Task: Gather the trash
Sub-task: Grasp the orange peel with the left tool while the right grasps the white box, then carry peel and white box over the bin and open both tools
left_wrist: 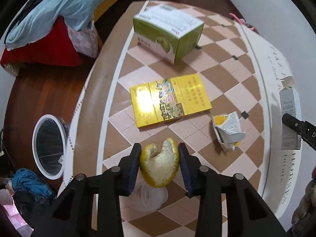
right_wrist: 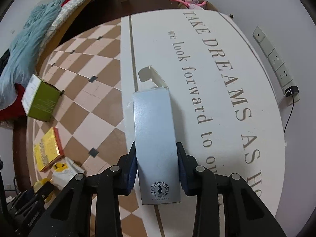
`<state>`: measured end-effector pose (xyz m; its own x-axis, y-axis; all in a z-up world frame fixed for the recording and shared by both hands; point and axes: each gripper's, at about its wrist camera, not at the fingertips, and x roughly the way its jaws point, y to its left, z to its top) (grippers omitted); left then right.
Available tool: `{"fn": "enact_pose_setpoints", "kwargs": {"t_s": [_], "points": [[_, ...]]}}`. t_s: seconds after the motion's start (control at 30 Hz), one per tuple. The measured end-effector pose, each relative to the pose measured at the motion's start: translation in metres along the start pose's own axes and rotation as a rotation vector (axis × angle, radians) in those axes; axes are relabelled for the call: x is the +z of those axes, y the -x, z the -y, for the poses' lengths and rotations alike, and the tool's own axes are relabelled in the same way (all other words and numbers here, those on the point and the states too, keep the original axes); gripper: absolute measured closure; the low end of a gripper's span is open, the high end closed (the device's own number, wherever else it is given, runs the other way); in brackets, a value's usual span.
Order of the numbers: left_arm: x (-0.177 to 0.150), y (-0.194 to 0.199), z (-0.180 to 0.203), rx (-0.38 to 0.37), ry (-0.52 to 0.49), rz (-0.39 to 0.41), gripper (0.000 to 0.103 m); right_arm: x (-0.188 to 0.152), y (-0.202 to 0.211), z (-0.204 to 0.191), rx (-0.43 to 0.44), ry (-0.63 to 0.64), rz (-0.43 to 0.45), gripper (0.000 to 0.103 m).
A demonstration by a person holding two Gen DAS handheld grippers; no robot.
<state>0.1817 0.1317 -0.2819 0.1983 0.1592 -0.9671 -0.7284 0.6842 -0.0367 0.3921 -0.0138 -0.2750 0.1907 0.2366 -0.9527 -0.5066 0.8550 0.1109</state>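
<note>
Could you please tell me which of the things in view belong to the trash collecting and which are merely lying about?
Part of the job:
- orange peel, in the left gripper
- silver carton, in the right gripper
- torn packet
- yellow box
- green box
- bin, likely the destination

Just lying about:
- blue blanket
- power strip
- pink toy

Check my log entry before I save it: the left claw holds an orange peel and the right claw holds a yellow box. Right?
Not quite. The right claw holds a grey box, as the right wrist view shows. The left claw does hold the orange peel.
</note>
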Motion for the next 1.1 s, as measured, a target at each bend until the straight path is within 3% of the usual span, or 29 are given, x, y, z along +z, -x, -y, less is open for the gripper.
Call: {"fn": "enact_pose_setpoints", "kwargs": {"t_s": [0.43, 0.63, 0.87, 1.0, 1.1], "points": [[0.019, 0.113, -0.039, -0.01, 0.004, 0.256, 0.069, -0.019, 0.097, -0.033, 0.076, 0.067, 0.149, 0.066], [0.023, 0.179, -0.081, -0.003, 0.019, 0.389, 0.069, -0.024, 0.151, -0.085, 0.15, 0.144, 0.217, 0.066], [0.011, 0.238, -0.173, 0.018, 0.099, 0.49, 0.069, -0.042, 0.202, -0.167, 0.259, 0.239, 0.274, 0.066], [-0.002, 0.244, -0.234, 0.048, 0.17, 0.489, 0.069, -0.061, 0.215, -0.231, 0.331, 0.312, 0.273, 0.066], [-0.017, 0.229, -0.289, 0.063, 0.252, 0.444, 0.069, -0.082, 0.208, -0.283, 0.376, 0.373, 0.243, 0.066]]}}
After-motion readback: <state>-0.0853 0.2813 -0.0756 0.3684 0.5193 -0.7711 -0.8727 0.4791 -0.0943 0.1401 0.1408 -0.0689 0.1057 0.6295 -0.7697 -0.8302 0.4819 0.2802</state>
